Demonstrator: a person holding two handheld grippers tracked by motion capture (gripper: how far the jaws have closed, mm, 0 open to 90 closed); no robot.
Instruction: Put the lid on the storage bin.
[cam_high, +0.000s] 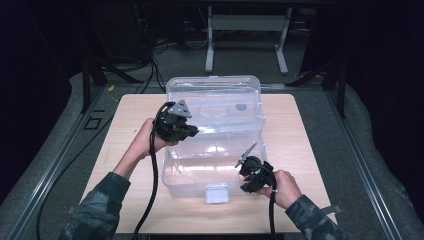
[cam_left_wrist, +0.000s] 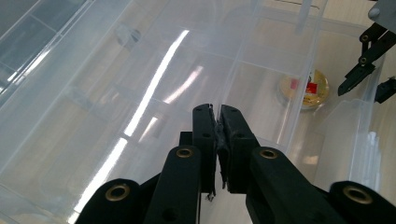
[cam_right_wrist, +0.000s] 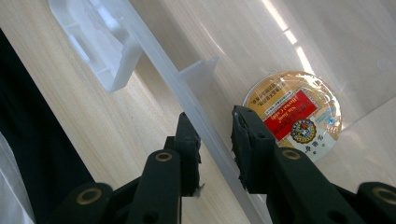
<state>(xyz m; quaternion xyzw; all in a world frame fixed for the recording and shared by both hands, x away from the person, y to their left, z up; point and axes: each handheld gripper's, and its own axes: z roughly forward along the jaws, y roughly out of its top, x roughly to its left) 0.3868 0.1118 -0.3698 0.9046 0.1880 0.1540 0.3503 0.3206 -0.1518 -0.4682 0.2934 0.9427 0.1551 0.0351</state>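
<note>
While one clear box (cam_high: 215, 145) holds one jar (cam_right_wrist: 294, 114), left hand-held gripper (cam_left_wrist: 217, 122) pressed together, right (cam_right_wrist: 215, 126) spread.

In the high view, the person's left hand (cam_high: 145, 140), left of centre, holds the left gripper (cam_high: 191, 131) pointing toward the right of the frame; its jaws are pressed together. The right hand (cam_high: 286, 187), at lower right, holds the right gripper (cam_high: 243, 163) angled toward upper left, jaws slightly parted. Both forearms, in camouflage sleeves (cam_high: 97, 207), enter from the bottom edge.
</note>
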